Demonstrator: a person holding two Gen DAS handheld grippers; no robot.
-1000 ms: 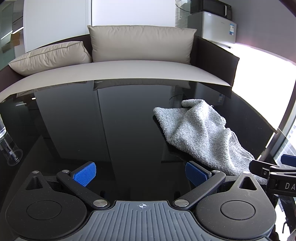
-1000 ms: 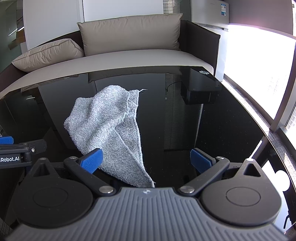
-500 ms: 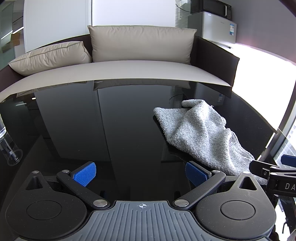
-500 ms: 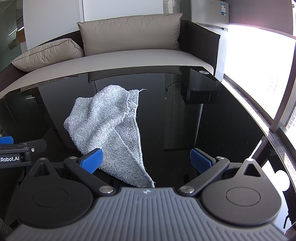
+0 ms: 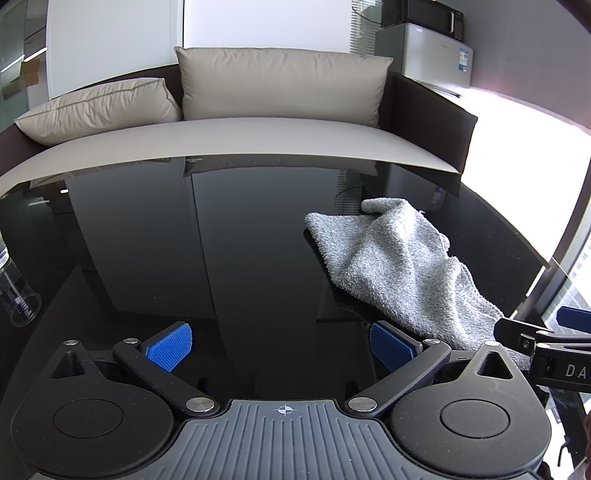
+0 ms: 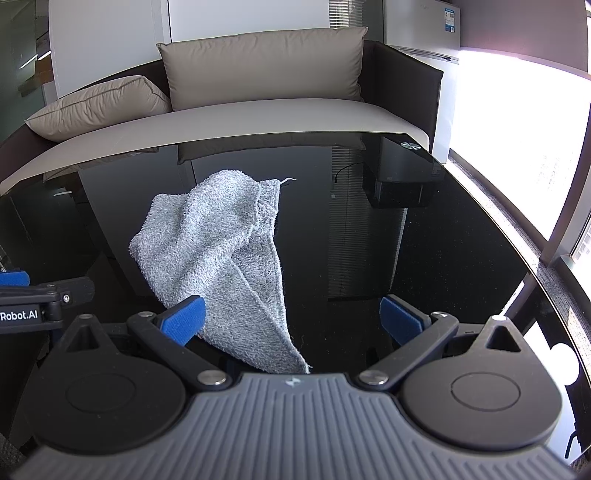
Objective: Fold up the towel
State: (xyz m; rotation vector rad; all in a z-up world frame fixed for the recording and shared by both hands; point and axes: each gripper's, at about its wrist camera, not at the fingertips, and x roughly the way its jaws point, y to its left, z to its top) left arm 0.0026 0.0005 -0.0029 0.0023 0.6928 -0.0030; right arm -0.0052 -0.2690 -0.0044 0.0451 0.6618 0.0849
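Crumpled towel (image 6: 218,251) lies on the black worktop (image 5: 221,240), right of the left gripper (image 5: 280,343), reaching between the right gripper (image 6: 291,317) jaws; both jaws gape empty. Only the left view shows a beaker (image 5: 20,306) far left

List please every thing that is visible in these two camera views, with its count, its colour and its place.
towel: one, grey, crumpled on the table, ahead of the right gripper
table: one, glossy black, under everything
sofa: one, beige seat with dark frame, behind the table
cushions: two, beige, on the sofa
beaker: one, clear, at the table's left edge
box: one, black, at the table's far right corner
fridge: one, silver, behind the sofa
microwave: one, black, on the fridge
left gripper: one, black with blue pads, open
right gripper: one, black with blue pads, open
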